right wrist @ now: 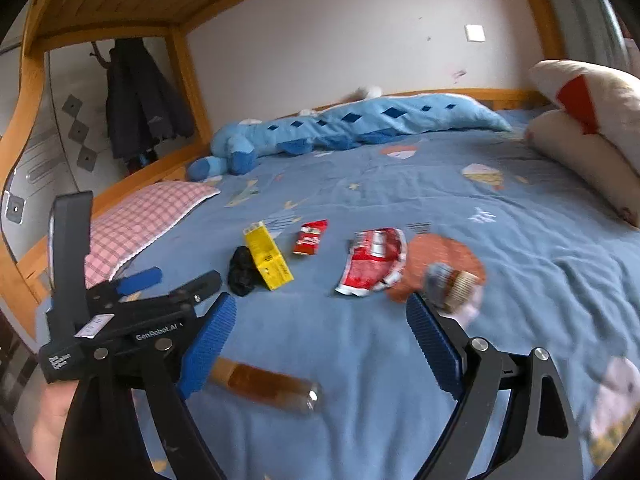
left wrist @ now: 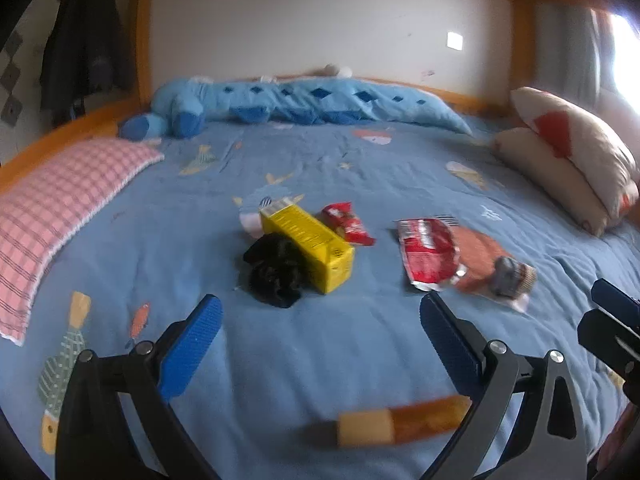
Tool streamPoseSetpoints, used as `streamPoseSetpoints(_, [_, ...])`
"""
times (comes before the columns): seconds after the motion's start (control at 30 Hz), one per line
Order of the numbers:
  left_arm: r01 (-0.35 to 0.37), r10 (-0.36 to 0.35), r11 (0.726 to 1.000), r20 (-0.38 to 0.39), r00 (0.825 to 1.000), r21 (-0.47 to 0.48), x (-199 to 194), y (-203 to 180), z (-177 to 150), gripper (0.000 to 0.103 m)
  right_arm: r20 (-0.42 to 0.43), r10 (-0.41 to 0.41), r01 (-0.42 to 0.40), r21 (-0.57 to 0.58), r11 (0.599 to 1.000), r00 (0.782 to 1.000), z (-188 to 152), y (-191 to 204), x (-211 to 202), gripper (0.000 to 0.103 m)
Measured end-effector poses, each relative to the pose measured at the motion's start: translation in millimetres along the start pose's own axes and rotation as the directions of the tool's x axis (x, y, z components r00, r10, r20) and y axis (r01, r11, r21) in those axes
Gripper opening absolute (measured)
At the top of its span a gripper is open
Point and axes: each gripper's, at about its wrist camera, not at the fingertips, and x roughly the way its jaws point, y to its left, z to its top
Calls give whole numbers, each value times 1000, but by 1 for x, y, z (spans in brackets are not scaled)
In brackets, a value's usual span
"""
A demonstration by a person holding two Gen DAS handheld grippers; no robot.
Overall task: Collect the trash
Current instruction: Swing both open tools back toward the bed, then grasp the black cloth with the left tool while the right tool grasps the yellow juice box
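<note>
The right wrist view is showing the left hand-held gripper [right wrist: 176, 280] from the side, just left of the yellow carton [right wrist: 267, 256] lying on the bed [right wrist: 520, 280]; the left view is showing only the right one's edge; both hand-held grippers, left [left wrist: 320, 312] and right [right wrist: 318, 312], are standing wide open, holding nothing; red wrappers [right wrist: 370, 262] are lying right of the carton, a bottle [right wrist: 266, 384] nearer than it.

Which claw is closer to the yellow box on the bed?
Left. The left claw faces the yellow box head-on, just short; the right claw is farther, box off to its left.
</note>
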Motion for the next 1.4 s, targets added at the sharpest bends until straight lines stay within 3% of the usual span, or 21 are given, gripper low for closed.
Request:
streamPoseSetpoints(0.4, [-15,-8,989,-154,988,-149,99,63,5,99,-130,68,-84,-121,989,989,32,19,93,77])
streamPoseSetpoints(0.63, [-28,11,996,-200,980,-81,137,56,11,99,-203,115,-146,-149,978,972,41,24,131,74])
streamPoseSetpoints(0.73, [-26,6,996,-209,978,-89,146,58,16,85,-230,119,-159,-164,974,966,42,27,142,68])
streamPoseSetpoints(0.8, [-16,-9,994,-220,975,-112,150,62,16,56,-250,123,-171,-178,969,960,42,30,149,65])
streamPoseSetpoints(0.93, [16,-47,989,-212,976,-146,147,71,14,38,-280,143,-201,-189,961,949,43,35,158,57])
streamPoseSetpoints(1.4, [47,-81,972,-140,987,-229,107,106,11,35,-380,79,-211,-321,923,922,48,73,220,55])
